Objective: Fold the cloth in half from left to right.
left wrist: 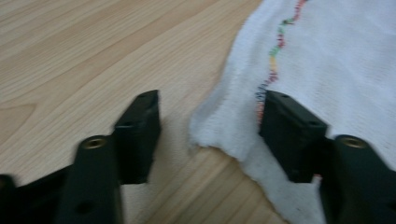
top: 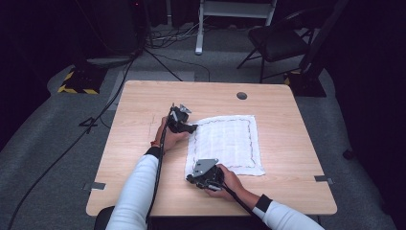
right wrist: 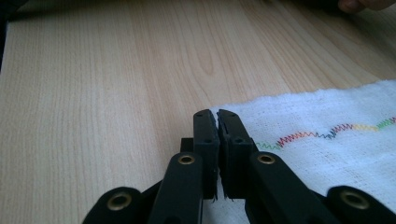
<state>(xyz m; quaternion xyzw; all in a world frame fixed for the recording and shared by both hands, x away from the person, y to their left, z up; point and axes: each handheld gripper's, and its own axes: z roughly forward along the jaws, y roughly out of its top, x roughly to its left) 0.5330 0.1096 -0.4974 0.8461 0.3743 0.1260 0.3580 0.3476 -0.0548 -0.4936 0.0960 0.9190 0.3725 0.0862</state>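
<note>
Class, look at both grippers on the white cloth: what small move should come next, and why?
Probably close the left gripper on its cloth corner. Its jaws stand apart astride that corner, while the right gripper looks already shut at the near corner.

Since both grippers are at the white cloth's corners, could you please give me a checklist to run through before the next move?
1. Right gripper shut at the near corner of the white cloth: ok; cloth actually pinched: cannot tell.
2. Left gripper astride the far corner: ok.
3. Left jaws pressing the cloth: not ok, gap remains.
4. Cloth lying flat on the table: ok.
5. Table beside the cloth free of obstacles: ok.
</note>
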